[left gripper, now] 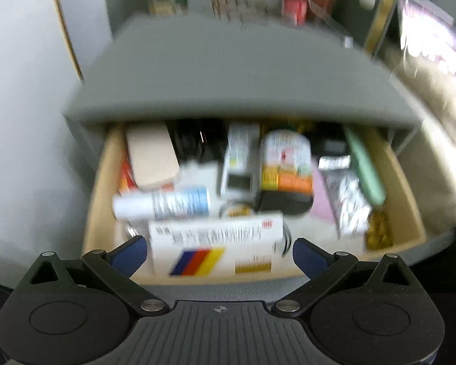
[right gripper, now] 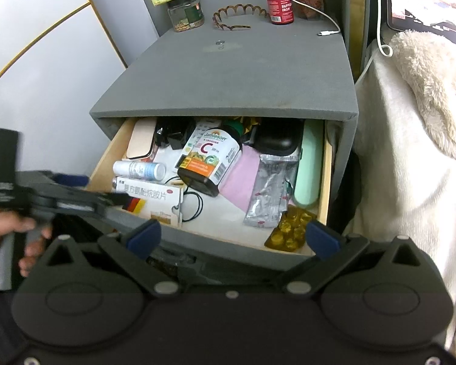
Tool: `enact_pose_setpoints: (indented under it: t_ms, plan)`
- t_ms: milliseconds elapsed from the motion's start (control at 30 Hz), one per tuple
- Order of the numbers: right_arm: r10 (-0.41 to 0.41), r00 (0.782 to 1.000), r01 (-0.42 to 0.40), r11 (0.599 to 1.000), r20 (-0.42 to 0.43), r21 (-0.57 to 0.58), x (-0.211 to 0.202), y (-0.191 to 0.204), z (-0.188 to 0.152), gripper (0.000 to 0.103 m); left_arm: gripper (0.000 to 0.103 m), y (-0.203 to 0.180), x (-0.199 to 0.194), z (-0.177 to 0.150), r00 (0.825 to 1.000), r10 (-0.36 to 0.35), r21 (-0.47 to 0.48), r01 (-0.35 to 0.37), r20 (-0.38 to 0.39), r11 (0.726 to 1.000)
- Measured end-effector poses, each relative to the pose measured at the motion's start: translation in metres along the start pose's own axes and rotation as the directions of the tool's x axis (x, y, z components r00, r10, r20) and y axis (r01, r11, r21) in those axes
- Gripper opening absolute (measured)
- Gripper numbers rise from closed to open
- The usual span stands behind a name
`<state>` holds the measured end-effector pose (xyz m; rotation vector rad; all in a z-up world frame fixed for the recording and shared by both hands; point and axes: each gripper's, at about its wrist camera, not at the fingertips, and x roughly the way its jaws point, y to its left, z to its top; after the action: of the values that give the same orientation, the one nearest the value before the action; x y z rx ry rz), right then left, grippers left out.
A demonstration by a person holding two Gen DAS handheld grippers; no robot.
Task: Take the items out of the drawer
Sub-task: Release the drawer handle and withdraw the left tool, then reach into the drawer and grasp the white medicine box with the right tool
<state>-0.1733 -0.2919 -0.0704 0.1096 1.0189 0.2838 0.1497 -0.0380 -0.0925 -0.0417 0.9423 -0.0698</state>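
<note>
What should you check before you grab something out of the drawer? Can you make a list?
1. Drawer pulled open: ok.
2. Left gripper open: ok.
3. Right gripper open and empty: ok.
4. White medicine box lies between the left fingers: ok.
5. Left fingers touching the box yet: cannot tell, that view is blurred.
6. Black cord beside the box might snag: cannot tell.
</note>
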Motion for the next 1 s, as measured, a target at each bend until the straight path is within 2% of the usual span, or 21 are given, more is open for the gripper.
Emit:
enact_pose_setpoints:
  t_ms: [167,300,400,500,667,800,900,1000]
  plan:
    - [-0.002,1.000,0.002,1.000,-0.005,0.007,0.001,-0.002,0.002,0.103,0.103,0.013,-0.051,0.009,0.994,-0.016,-0.031,0.019,0.108,0.999]
    - [-0.012,1.000,0.012,1.000,-0.010,-0.002,0.002,-0.001,0.001,0.103,0.103,0.026,-0.072,0.003,0.988,-0.016,-0.054,0.025,0.153,0.998]
    - [-0.023,1.000,0.023,1.000,-0.012,-0.003,0.003,0.000,0.002,0.103,0.103,0.038,-0.076,-0.007,0.986,0.006,-0.078,0.007,0.166,0.997]
    - [-0.055,0.998,0.055,0.998,-0.001,0.008,0.000,0.003,0.004,0.103,0.103,0.053,-0.075,-0.012,0.985,0.003,-0.143,0.022,0.171,0.990]
    - [-0.048,0.998,0.050,0.997,0.036,-0.054,-0.004,0.027,0.015,0.103,0.103,0.060,-0.080,-0.001,0.978,0.017,-0.096,0.004,0.209,0.995]
    - [-0.020,1.000,0.019,0.997,-0.015,-0.073,0.014,0.053,0.031,0.103,0.103,0.068,-0.077,0.001,0.976,0.070,-0.078,-0.055,0.204,0.995]
    - [-0.017,0.998,0.009,0.991,-0.058,-0.136,0.037,0.081,0.043,0.103,0.103,0.079,-0.072,-0.002,0.978,0.066,-0.111,-0.045,0.197,0.993]
    - [-0.002,0.995,-0.012,0.989,-0.097,-0.145,0.068,0.104,0.056,0.102,0.103,0.083,-0.067,-0.006,0.977,0.043,-0.091,-0.024,0.208,0.996]
